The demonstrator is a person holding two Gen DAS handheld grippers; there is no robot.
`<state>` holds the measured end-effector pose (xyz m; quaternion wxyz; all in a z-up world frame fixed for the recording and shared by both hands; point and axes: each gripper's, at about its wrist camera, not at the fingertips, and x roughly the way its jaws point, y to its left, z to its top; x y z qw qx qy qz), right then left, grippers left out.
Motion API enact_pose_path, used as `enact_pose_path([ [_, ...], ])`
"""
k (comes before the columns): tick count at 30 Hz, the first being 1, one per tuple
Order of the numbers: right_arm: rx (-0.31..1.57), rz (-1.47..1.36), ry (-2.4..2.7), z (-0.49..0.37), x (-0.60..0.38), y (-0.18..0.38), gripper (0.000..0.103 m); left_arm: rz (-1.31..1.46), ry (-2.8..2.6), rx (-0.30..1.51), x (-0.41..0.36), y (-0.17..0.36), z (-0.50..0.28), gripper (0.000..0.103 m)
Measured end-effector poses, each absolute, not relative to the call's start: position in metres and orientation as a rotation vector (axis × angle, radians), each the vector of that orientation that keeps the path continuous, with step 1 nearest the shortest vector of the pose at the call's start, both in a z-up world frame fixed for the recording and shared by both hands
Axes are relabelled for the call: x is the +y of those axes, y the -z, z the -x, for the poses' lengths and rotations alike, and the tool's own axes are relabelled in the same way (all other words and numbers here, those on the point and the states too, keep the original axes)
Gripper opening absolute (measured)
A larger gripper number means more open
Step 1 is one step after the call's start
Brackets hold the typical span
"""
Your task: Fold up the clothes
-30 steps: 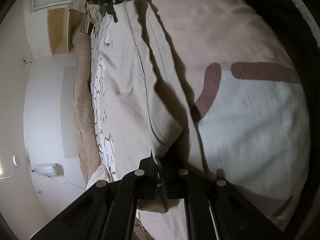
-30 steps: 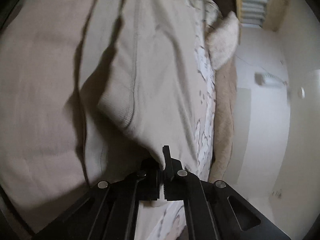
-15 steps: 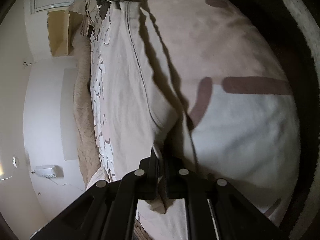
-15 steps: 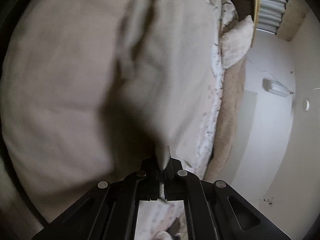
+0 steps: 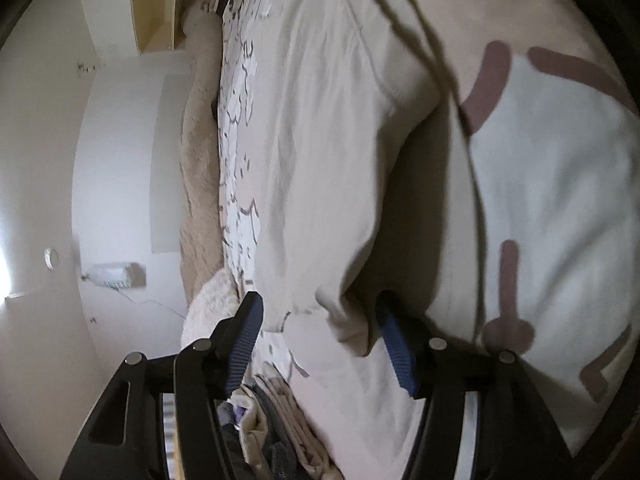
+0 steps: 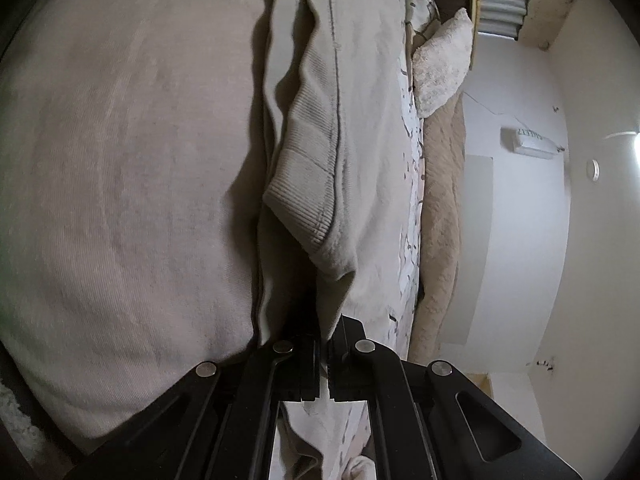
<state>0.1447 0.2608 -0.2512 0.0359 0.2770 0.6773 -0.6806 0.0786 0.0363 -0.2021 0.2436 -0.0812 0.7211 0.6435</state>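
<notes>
A beige garment point(image 5: 332, 148) with ribbed cuffs lies along a bed. In the left wrist view my left gripper point(image 5: 320, 316) is open, its blue-padded fingers point(image 5: 394, 344) spread either side of a loose corner of the garment. In the right wrist view my right gripper point(image 6: 326, 344) is shut on the garment's edge, just below a ribbed cuff point(image 6: 308, 184). The cloth hangs taut from the jaws.
The bed has a pale cover point(image 5: 552, 184) with brown stripe marks and a white patterned sheet point(image 5: 240, 184). A fluffy beige blanket point(image 6: 440, 216) and pillow point(image 6: 442, 60) lie along the wall side. A stack of folded clothes point(image 5: 272, 420) sits under the left gripper.
My left gripper has opened and let go of the garment corner. My right gripper stays shut on the cloth, and the garment has shifted and settled closer to the bed.
</notes>
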Motion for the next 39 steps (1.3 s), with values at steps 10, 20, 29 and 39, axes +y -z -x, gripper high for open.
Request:
enact_pose_path([
  [10,2.037,-0.831,2.135,-0.139,0.264,0.248,0.002,0.243,-1.611,2.161,0.018,0.205,-0.081,0.004],
  [20,1.58,-0.939,2.473,-0.156,0.28,0.177,0.087,0.42,-1.676,2.115,-0.005,0.195,-0.069,0.07],
  [29,-0.394,-1.28,2.725,-0.132,0.406,0.11,0.087,0.759,-2.22,1.193,0.038,0.094,-0.024,0.071],
  [39,-1.684,-0.94,2.082,-0.087,0.458,0.17,0.087,0.802,-2.058,0.473,0.185,0.117,-0.025,0.068],
])
